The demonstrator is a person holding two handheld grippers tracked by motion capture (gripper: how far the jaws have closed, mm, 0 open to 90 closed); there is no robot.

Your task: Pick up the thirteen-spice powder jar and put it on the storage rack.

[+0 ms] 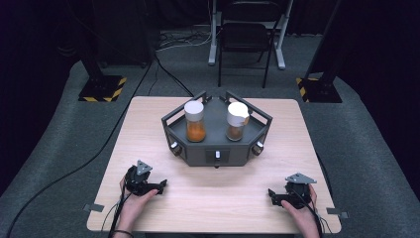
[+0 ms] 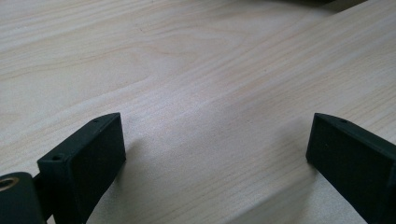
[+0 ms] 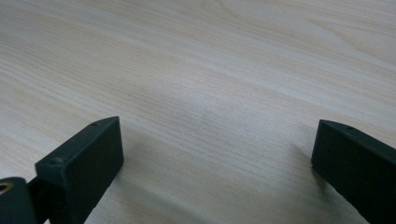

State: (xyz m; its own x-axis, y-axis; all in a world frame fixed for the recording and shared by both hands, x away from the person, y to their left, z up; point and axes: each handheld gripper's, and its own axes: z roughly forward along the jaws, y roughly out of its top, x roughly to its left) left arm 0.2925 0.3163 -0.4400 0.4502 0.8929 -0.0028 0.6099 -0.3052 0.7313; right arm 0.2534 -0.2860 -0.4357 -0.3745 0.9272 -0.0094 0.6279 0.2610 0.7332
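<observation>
A dark grey six-sided tray point(image 1: 217, 148) stands at the middle back of the wooden table point(image 1: 213, 193). In it stand two white-capped jars: the left jar point(image 1: 194, 121) holds orange stuff, the right jar point(image 1: 236, 121) holds brownish stuff. My left gripper point(image 1: 161, 186) rests near the table's front left, held by a hand, pointing right. My right gripper point(image 1: 272, 194) rests at the front right, pointing left. In the left gripper view the left gripper point(image 2: 215, 149) has its jaws wide apart over bare wood. The right gripper point(image 3: 215, 154) is equally wide, with nothing between its jaws.
A black chair point(image 1: 246, 37) and white frame legs stand on the carpet beyond the table. Two black stands with yellow-striped bases point(image 1: 103, 89) flank the far corners. Cables run across the floor at the left. Bare wood lies between the two grippers.
</observation>
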